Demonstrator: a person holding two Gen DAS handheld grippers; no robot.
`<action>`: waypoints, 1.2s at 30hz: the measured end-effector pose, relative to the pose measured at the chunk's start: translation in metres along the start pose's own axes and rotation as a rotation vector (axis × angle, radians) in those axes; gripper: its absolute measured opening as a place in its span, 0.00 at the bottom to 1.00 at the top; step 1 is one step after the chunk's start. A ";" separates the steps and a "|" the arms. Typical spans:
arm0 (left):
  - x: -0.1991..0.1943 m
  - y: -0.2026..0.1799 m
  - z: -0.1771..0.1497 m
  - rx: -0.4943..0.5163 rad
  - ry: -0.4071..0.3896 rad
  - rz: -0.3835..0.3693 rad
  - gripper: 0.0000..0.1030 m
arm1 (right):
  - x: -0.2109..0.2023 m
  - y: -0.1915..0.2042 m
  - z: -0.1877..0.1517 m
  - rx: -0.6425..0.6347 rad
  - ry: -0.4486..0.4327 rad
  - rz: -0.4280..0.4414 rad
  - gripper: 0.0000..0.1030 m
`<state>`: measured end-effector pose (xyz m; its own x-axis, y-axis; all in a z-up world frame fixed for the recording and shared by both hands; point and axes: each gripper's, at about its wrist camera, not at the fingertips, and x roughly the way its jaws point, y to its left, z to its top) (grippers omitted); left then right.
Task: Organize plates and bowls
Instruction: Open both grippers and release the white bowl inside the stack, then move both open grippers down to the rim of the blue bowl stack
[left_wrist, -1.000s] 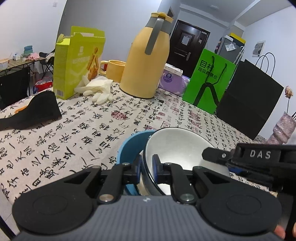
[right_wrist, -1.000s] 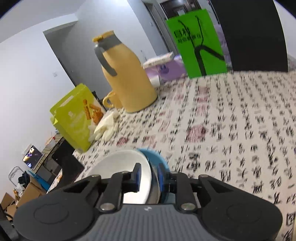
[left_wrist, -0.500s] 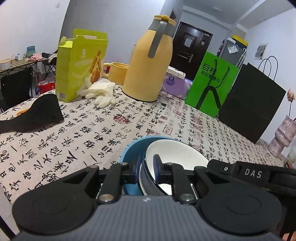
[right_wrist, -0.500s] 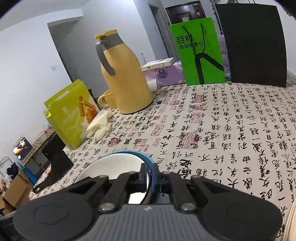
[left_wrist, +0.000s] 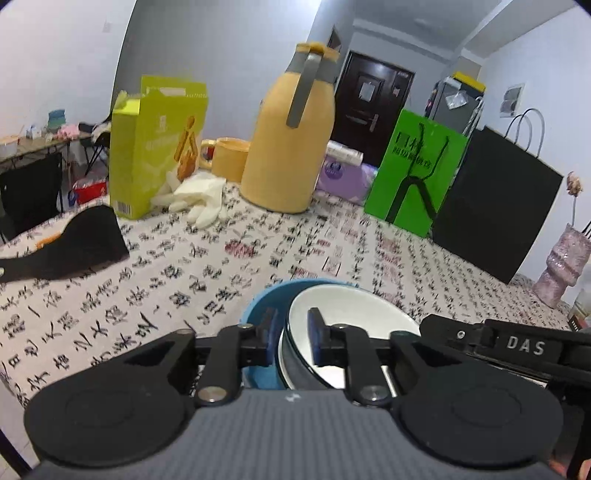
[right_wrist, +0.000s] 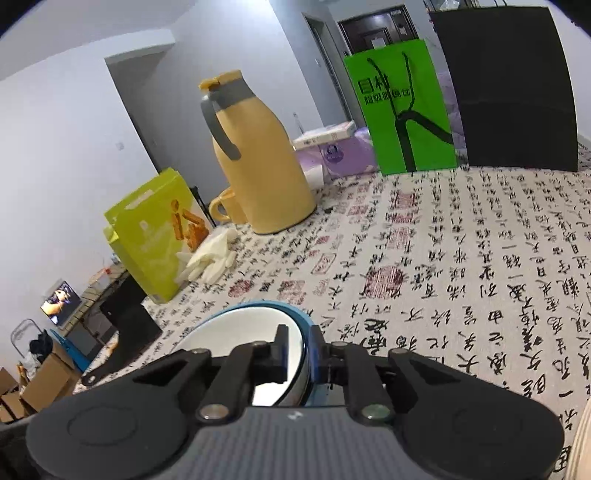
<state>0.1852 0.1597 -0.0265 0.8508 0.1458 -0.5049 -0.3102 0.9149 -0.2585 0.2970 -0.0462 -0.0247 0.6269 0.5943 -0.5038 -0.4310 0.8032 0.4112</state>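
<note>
A white bowl (left_wrist: 347, 306) sits nested inside a blue bowl (left_wrist: 260, 306), low over the calligraphy-print tablecloth (left_wrist: 184, 266). My left gripper (left_wrist: 292, 334) has its fingers either side of the white bowl's near rim, with a small gap showing. My right gripper (right_wrist: 298, 349) is shut on the rims of the white bowl (right_wrist: 236, 332) and the blue bowl (right_wrist: 291, 308) from the opposite side. The right gripper's black body, marked DAS, also shows in the left wrist view (left_wrist: 517, 347).
A yellow thermos jug (left_wrist: 290, 147), a yellow mug (left_wrist: 229, 158), a lime-green box (left_wrist: 155, 144) and white gloves (left_wrist: 199, 195) stand at the back. A green bag (left_wrist: 413, 173), a black bag (left_wrist: 495, 206), a purple pack (left_wrist: 343, 173) and a black pouch (left_wrist: 74, 243) are also there.
The nested bowls have come down towards the tablecloth and levelled out. The left fingers have opened slightly around the white bowl's rim. The right gripper stays clamped on the rims.
</note>
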 end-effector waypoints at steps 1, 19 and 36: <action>-0.003 0.000 0.000 0.003 -0.013 -0.004 0.36 | -0.004 -0.001 0.000 -0.005 -0.011 0.006 0.24; -0.079 0.018 -0.028 0.041 -0.210 0.033 1.00 | -0.095 -0.016 -0.048 -0.171 -0.195 0.027 1.00; -0.112 0.003 -0.038 0.036 -0.245 0.023 1.00 | -0.127 -0.025 -0.071 -0.156 -0.209 0.040 1.00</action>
<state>0.0728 0.1314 -0.0016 0.9223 0.2499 -0.2948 -0.3193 0.9225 -0.2170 0.1827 -0.1389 -0.0249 0.7205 0.6178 -0.3151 -0.5433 0.7852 0.2972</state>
